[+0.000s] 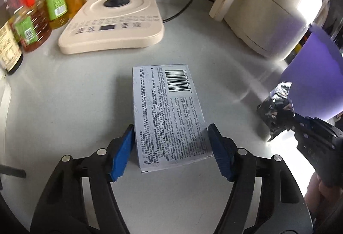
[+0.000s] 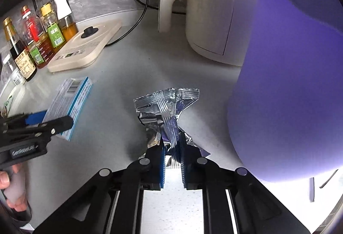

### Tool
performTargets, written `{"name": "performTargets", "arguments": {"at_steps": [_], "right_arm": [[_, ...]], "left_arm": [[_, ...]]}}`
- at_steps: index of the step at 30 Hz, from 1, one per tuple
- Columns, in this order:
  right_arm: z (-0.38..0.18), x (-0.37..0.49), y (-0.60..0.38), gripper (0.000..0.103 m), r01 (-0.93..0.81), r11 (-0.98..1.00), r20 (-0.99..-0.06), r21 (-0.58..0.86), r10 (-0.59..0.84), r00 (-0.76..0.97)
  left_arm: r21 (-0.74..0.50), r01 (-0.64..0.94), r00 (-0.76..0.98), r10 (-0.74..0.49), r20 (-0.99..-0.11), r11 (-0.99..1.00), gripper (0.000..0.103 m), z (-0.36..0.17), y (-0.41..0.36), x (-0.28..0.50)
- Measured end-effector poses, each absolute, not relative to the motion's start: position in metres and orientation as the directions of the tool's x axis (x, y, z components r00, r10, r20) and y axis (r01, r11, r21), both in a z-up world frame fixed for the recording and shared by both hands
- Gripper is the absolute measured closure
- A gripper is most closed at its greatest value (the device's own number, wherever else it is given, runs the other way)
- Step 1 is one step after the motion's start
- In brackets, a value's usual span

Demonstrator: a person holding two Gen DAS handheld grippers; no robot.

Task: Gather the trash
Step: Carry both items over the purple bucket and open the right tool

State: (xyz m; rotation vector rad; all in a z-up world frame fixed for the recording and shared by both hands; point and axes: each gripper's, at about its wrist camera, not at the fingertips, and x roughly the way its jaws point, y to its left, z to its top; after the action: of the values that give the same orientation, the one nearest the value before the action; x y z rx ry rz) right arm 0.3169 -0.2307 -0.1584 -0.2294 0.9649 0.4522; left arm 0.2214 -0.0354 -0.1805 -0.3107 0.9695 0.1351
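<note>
A grey printed carton point(image 1: 169, 105) with a barcode lies flat on the pale counter point(image 1: 75, 105). My left gripper point(image 1: 170, 126) straddles its near end, and the blue pads point(image 1: 122, 152) rest against both long sides. In the right wrist view the carton point(image 2: 70, 94) shows a blue edge, with the left gripper point(image 2: 53, 120) over it. My right gripper point(image 2: 171, 137) is shut on a crumpled silver foil wrapper point(image 2: 167, 103), which stands up from the counter between the pads. The left wrist view shows the same wrapper point(image 1: 278, 101) at the far right, beside the purple bin point(image 1: 315, 75).
The purple bin point(image 2: 289, 84) stands close on the right. Behind it is a white air fryer point(image 2: 210, 19) with a black cable. A beige appliance base point(image 1: 111, 21) and several sauce and oil bottles point(image 1: 32, 9) line the back left. A person's hand point(image 2: 12, 186) grips the left tool.
</note>
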Motion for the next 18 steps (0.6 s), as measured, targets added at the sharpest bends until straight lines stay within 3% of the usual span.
{"name": "performTargets", "arguments": {"at_steps": [18], "right_arm": [[-0.102,0.269,-0.205,0.092,-0.412,0.911,-0.773,0.036,0.286,0.566]], "left_arm": [[-0.297,-0.179,0.674,-0.103,-0.731,0.938,0.036,-0.144,0.001,0.167]]}}
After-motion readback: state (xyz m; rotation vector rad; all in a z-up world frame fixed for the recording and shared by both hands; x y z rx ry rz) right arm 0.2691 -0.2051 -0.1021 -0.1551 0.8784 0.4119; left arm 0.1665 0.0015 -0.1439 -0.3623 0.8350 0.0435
